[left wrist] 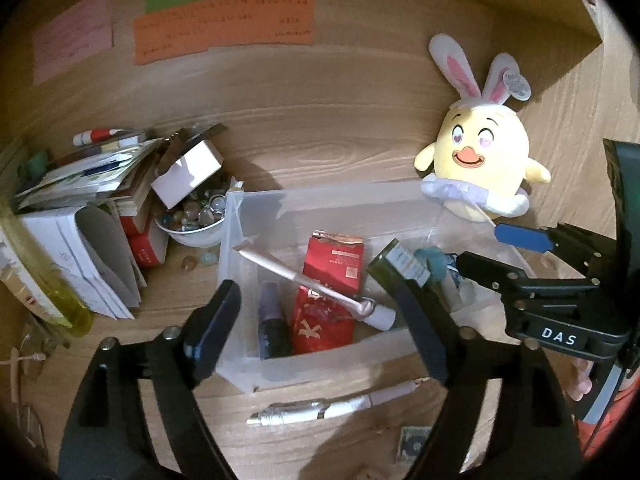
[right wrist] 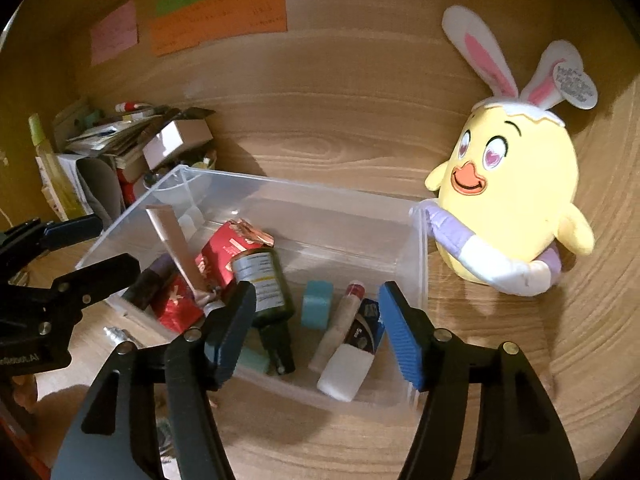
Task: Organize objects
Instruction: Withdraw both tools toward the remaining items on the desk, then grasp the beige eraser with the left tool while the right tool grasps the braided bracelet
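The clear plastic bin (right wrist: pixel 416 240) sits on the wooden desk (right wrist: pixel 320 152), holding a dark green bottle (right wrist: pixel 262 280), red packets (left wrist: pixel 334 264), a teal block (right wrist: pixel 316 304) and tubes. A white pen (left wrist: pixel 320 410) lies outside, near the bin's front wall; it looks light, rigid and smooth, so grip mid-barrel. Left gripper (left wrist: pixel 320 328) and right gripper (right wrist: pixel 316 328): jaws apart, empty.
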The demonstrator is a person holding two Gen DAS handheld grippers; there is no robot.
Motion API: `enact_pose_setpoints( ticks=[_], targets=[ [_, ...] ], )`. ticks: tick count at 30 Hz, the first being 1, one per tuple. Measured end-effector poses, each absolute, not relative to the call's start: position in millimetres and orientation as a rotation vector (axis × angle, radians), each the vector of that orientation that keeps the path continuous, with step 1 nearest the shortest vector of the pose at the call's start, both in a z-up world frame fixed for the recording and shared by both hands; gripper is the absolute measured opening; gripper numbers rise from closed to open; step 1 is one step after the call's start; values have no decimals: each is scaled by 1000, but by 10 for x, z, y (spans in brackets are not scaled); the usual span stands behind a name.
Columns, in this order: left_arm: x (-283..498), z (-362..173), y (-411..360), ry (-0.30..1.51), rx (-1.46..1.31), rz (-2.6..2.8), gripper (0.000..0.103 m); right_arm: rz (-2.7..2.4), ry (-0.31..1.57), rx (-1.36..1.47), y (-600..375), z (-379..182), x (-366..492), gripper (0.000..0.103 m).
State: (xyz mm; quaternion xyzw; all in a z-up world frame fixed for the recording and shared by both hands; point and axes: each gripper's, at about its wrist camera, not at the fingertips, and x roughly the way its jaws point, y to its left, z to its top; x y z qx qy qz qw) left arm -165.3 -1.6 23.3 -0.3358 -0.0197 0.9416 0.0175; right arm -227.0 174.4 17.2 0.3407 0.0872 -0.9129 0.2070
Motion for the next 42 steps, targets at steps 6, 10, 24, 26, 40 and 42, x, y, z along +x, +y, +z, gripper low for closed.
enact_pose_setpoints(
  ticks=[6, 10, 24, 26, 40, 42],
  targets=[
    [-1429, 257, -27, -65, -1030, 2934, 93, -2544, 235, 911, 1812, 244, -2024, 69],
    [-1274, 225, -52, -67, -1042, 2930, 95, -2536, 229, 903, 1840, 244, -1868, 70],
    [-857, -158, -260, -99, -1211, 2886, 96, -2466, 242, 978, 1830, -107, -1399, 70],
    [-823, -235, -275, -105, -1245, 2867, 96, -2447, 242, 1004, 1825, -202, -1368, 70],
    [-607, -447, -43, 13, -1305, 2751, 88, -2283, 344, 1119, 1683, -548, -1277, 41],
    [-637, -492, -4, 24, -1338, 2711, 76, -2269, 359, 1126, 1640, -575, -1282, 36]
  ],
)
